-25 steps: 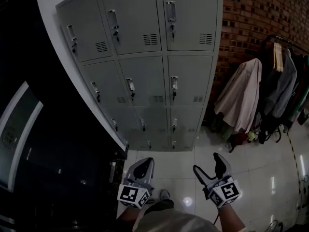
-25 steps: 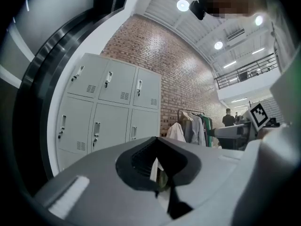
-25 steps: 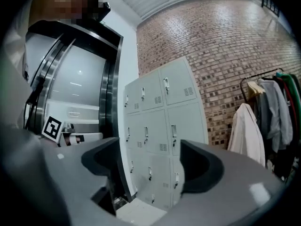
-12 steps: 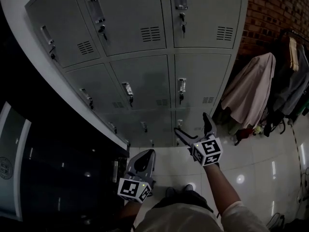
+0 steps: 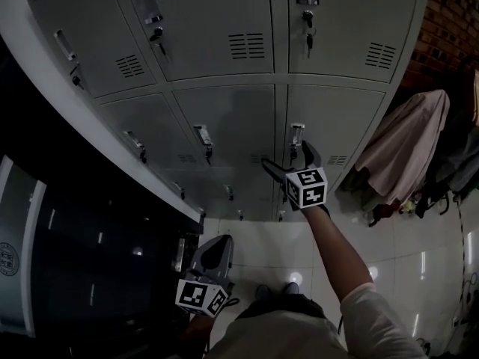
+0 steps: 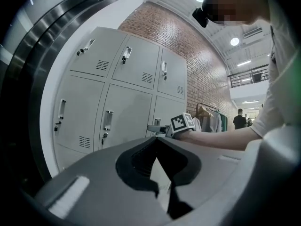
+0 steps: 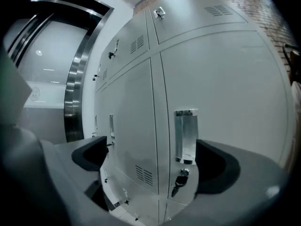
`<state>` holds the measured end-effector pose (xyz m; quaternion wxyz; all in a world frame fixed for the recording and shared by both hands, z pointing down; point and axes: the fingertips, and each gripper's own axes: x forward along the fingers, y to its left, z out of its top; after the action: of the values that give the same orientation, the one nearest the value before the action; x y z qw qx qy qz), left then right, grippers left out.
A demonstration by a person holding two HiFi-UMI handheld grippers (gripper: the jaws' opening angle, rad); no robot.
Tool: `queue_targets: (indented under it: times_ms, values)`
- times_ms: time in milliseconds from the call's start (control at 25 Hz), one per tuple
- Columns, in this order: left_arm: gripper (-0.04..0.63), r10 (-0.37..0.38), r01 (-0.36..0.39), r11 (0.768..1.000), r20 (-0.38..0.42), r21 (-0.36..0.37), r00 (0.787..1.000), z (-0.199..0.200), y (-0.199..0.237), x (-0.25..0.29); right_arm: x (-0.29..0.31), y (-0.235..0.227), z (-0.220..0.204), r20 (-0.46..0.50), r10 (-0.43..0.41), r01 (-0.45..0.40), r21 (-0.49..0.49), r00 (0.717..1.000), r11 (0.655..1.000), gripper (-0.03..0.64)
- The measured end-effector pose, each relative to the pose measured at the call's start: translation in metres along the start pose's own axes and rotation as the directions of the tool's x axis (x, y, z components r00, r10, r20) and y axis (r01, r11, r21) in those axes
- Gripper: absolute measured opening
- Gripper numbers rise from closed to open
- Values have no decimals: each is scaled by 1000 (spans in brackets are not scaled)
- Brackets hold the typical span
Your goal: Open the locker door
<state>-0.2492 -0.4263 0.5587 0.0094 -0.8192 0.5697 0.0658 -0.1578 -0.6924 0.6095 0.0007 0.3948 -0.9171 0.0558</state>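
No legible words, numbers or brands anywhere. Only black-and-white square code patterns on the cubes of the left gripper (image 5: pixel 215 247) and right gripper (image 5: pixel 288 161), not lettering. On the dark panel (image 5: pixel 82 275) at the left edge of the head view, a round emblem (image 5: pixel 6 259), possibly ringed with characters, too dim and too cropped to read.

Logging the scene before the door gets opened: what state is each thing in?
Locker doors: all shut.
Key: hanging in the lock below the handle.
Right gripper: open, handle between its jaws, not gripped.
Left gripper: shut, empty.
Coat: hanging up.
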Motion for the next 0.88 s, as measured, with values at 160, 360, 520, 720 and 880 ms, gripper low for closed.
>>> queue_targets:
  times_ms: [160, 360, 520, 720, 880]
  values:
    - [57, 26, -26, 1000, -15, -13, 1000, -13, 13, -2, 23, -4, -8, 3, -5, 5, -7, 1000, 1000, 549]
    - [57, 69, -69, 997, -12, -30, 998, -16, 29, -5, 37, -7, -15, -5, -7, 7, -21, 1000, 1000, 526]
    - [57, 77, -77, 996, 1, -43, 997, -18, 32, -2, 42, -12, -12, -6, -30, 30, -2, 1000, 1000, 491]
    - [57, 62, -63, 997, -8, -51, 998, -30, 30, 7, 27, -11, -10, -6, -22, 22, 11, 1000, 1000, 438]
    - [57, 38, -39, 997, -15, -63, 999, -39, 21, 19, -12, -4, -12, 13, -62, 62, -3, 998, 998, 325]
